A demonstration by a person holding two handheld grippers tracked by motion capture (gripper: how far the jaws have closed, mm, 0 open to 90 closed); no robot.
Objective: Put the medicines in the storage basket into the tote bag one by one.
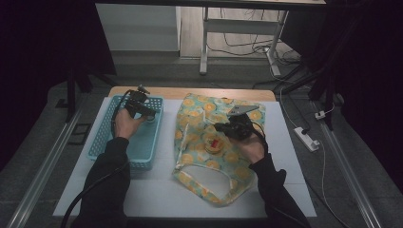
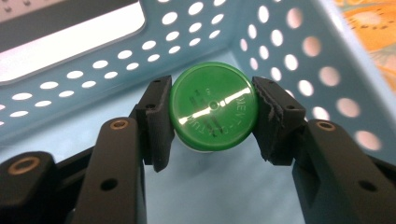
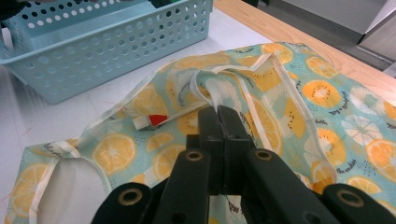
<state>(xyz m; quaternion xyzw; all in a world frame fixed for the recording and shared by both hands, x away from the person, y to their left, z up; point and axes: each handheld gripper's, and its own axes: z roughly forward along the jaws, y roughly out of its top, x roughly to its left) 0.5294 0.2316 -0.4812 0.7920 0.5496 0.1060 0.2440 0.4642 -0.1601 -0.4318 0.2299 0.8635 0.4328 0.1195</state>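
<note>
A green round cap [image 2: 213, 106] of a small bottle stands in the light-blue perforated basket [image 1: 102, 138], and my left gripper [image 2: 212, 106] is shut on it, one pad pressing each side. In the high view the left gripper [image 1: 148, 115] reaches down into the basket's far end. A fabric bag printed with orange slices [image 1: 192, 114] lies flat to the right of the basket. My right gripper [image 3: 218, 112] is shut on a fold of the bag's white-trimmed edge [image 3: 210, 91]; from above the right gripper [image 1: 222, 127] sits over the bag's middle.
Basket and bag rest on a white board [image 1: 157, 190] on a wooden table [image 1: 166, 91]. A small round thing with a red mark [image 1: 214, 145] lies at the bag's middle. The bag's handle loop [image 1: 209, 183] points toward the near edge. A power strip [image 1: 306, 138] lies on the floor at the right.
</note>
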